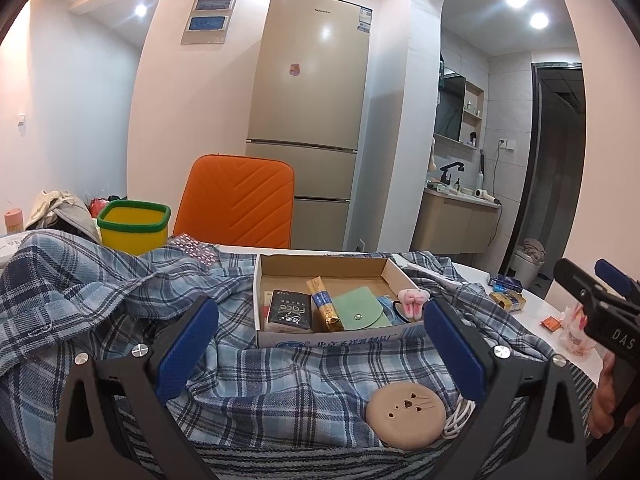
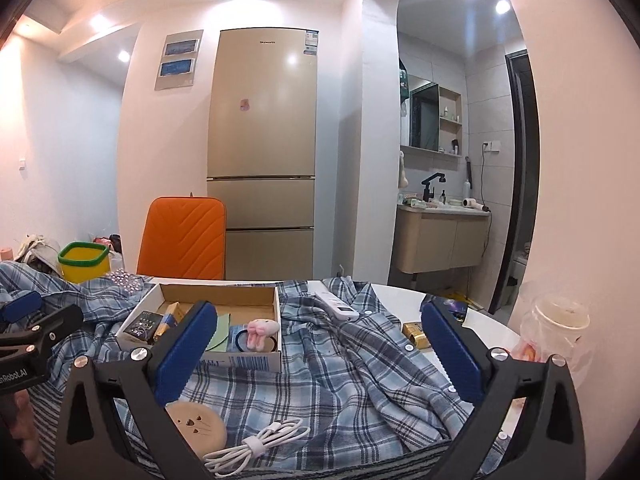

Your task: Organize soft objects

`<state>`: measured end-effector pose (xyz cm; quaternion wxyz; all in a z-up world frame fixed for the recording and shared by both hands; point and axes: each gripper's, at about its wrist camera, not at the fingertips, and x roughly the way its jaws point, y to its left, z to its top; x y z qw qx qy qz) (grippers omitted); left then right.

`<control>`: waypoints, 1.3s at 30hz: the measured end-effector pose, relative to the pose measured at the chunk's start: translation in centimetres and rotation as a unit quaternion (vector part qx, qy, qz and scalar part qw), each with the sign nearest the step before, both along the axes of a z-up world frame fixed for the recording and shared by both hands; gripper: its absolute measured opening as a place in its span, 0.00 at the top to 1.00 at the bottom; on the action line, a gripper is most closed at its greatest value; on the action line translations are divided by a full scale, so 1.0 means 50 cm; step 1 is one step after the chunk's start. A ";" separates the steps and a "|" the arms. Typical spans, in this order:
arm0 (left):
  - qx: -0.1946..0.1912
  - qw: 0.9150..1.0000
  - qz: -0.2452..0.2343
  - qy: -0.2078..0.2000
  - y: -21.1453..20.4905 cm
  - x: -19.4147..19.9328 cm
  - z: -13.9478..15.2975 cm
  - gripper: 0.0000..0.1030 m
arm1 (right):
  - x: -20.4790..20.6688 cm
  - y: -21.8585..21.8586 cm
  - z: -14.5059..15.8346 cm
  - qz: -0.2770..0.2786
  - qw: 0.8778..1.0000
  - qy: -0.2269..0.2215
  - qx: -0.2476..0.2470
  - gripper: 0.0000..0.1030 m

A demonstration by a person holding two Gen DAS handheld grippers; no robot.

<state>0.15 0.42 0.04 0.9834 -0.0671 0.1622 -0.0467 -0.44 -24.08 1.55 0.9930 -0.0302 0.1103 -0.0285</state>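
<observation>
Clearly the plaid shirt (image 2: 340, 360) sprawls limp across the frame's lower half, light and floppy; best pinched at a raised fold near its buttons. Both the right gripper (image 2: 320, 356) and left gripper (image 1: 320, 344) gape wide, holding nothing

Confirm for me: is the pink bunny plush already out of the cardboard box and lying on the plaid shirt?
No. The pink bunny plush lies inside the cardboard box, at its near right corner, not on the plaid shirt.

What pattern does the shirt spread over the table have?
Blue and white plaid on the shirt; clearest in the right wrist view.
</observation>
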 end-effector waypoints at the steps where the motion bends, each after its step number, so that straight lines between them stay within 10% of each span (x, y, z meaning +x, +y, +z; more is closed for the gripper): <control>1: -0.001 1.000 0.000 0.001 0.000 0.001 -0.001 0.01 | 0.000 -0.003 0.002 -0.001 1.000 0.001 0.002 0.00; 13: -0.001 0.999 -0.009 0.033 0.004 0.024 -0.012 0.02 | 0.032 0.001 -0.007 -0.019 0.996 0.087 0.010 0.00; 18: 0.007 0.998 -0.023 0.054 -0.009 0.038 -0.022 0.21 | 0.052 -0.002 -0.024 -0.014 0.993 0.114 0.039 0.04; 39: -0.001 0.996 -0.034 0.077 -0.003 0.055 -0.031 0.26 | 0.156 0.055 -0.208 0.038 0.926 0.368 0.074 0.44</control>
